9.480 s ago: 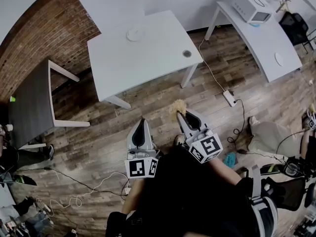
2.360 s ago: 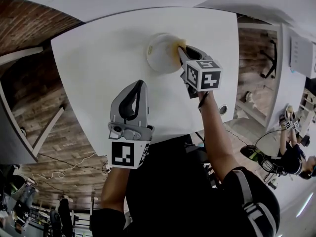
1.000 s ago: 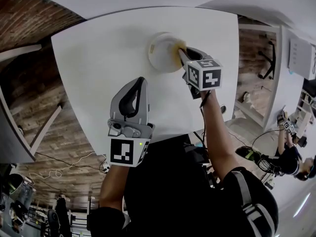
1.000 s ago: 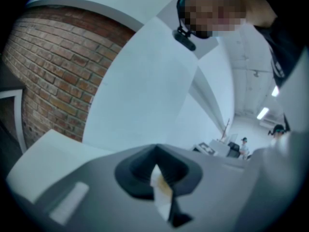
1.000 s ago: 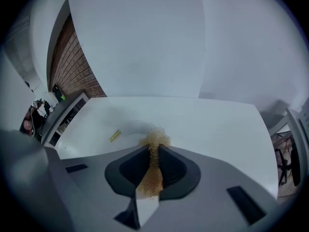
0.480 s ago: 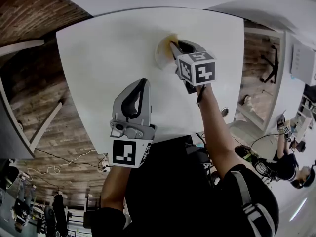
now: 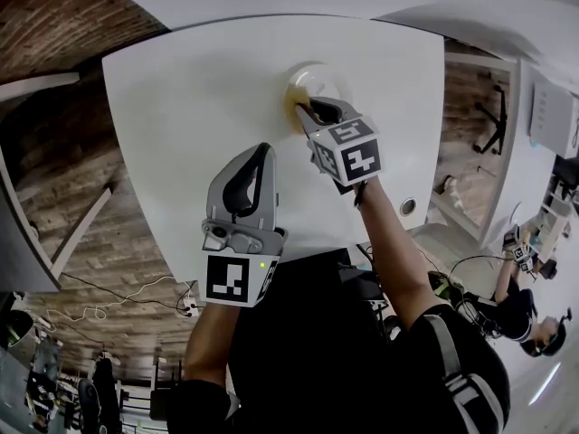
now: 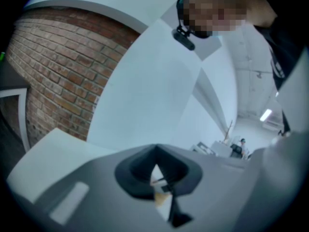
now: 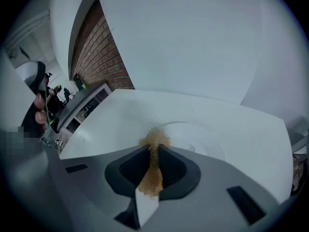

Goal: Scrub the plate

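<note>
Brick wall (image 7: 54, 25) and wooden floor (image 7: 99, 224) are seen around a white surface (image 7: 181, 107), on which a round white plate (image 7: 318, 78) lies flat and face up, towards the far side and well apart from the near edge. The right tool (image 7: 308, 111) is closed on a golden fibrous scourer (image 7: 294, 111), and the tuft is pressed against the plate's near-left rim, where plate and surface meet. In the right gripper view the scourer (image 9: 154, 139) is seen pinched between the two dark pads, with its long axis along the jaws and its frayed end pointing out of the tool onto the plate (image 9: 203, 139). Being round, the plate has no long axis of its own. The left tool (image 7: 258, 156) is held above the near part of the surface, well apart from the plate, with its jaws together and nothing between them. Scrubbing is judged to be under way at the rim. No dirt can be made out on the plate, so how much is left cannot be told. Most of the plate's face lies beyond the scourer.
</note>
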{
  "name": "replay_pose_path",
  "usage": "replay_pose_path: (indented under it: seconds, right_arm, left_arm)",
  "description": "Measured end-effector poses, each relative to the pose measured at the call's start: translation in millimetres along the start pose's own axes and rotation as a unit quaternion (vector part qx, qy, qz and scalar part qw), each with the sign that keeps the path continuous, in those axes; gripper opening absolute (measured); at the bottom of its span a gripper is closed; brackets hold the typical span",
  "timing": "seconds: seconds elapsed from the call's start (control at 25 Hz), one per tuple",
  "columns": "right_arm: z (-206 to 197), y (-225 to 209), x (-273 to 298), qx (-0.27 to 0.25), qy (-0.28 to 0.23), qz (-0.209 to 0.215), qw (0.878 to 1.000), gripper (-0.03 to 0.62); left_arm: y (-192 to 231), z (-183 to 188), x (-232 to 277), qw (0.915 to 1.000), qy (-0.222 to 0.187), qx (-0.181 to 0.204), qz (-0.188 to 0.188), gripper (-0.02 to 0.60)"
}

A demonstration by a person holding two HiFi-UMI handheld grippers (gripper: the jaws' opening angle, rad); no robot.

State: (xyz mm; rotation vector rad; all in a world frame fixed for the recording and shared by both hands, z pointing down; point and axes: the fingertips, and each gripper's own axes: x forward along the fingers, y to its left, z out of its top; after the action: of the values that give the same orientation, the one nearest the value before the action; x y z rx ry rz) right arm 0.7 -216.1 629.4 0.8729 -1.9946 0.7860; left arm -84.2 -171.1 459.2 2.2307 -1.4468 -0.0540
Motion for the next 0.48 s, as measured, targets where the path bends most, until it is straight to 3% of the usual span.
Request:
replay_pose_path:
  seconds: [0.2, 0.48]
  right_arm:
    - [-31.6, -7.8, -14.7, 0.018, 0.02, -0.008, 1.0, 0.051]
    - [-49.6, -54.1, -33.5, 0.047, 0.025, -0.049, 0.997, 0.051]
  left_arm:
    - [-2.2, -0.9, 1.3, 1.0, 0.0, -0.001, -0.003, 0.003]
    - [-8.9, -1.3, 5.2, 1.0, 0.0, -0.001, -0.007, 0.003]
